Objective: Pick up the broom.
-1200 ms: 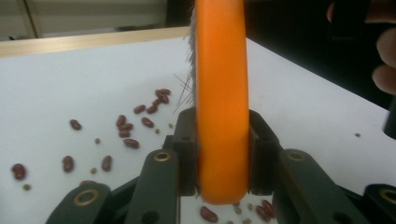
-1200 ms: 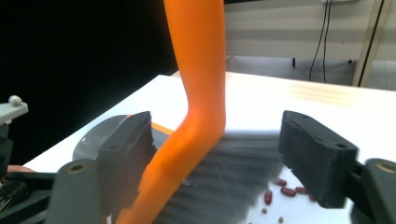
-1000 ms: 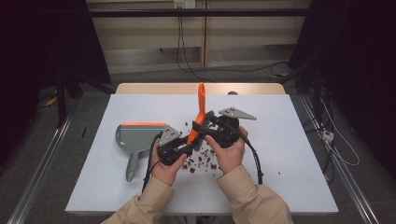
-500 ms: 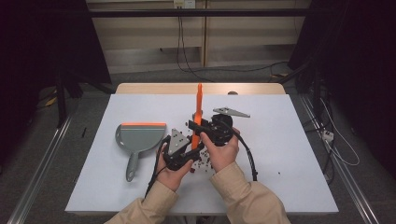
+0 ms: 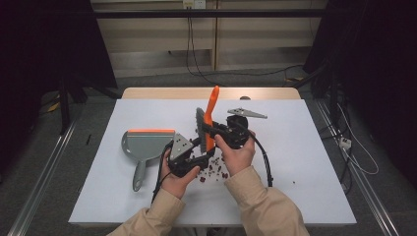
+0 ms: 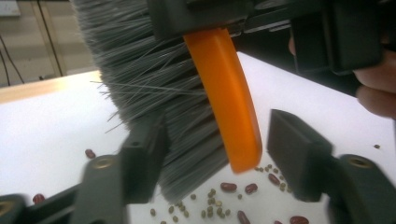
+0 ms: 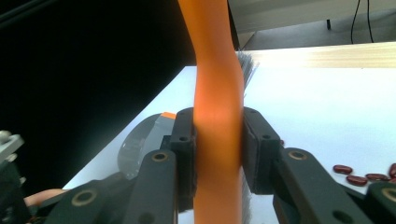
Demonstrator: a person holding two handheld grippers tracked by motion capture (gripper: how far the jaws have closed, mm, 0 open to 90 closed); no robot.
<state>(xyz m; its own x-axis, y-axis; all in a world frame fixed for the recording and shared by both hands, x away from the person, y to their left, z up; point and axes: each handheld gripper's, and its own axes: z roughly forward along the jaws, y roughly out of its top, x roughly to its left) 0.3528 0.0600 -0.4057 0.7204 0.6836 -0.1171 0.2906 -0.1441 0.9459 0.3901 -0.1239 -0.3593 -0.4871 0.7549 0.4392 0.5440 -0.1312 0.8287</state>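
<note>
- We've got the right gripper (image 5: 215,132) clamped on the orange handle of the brush (image 5: 211,112), jaws pressed tight against both sides of it, as the right gripper view shows close up (image 7: 218,156).
- The brush stands nearly upright over the middle of the desk (image 5: 305,162), handle tip pointing toward the far edge, grey bristles (image 6: 144,88) facing left.
- Our left gripper (image 5: 193,160) sits just below and left of it with jaws spread wide; in the left gripper view (image 6: 219,154) the brush's lower end hangs between them, and we can't tell if either jaw touches it.
- Red beans (image 5: 212,168) and smaller greenish ones (image 6: 212,205) lie scattered on the desk right under the brush.
- A grey dustpan (image 5: 142,147) with an orange lip lies flat toward the left edge, handle pointing at the near edge.
</note>
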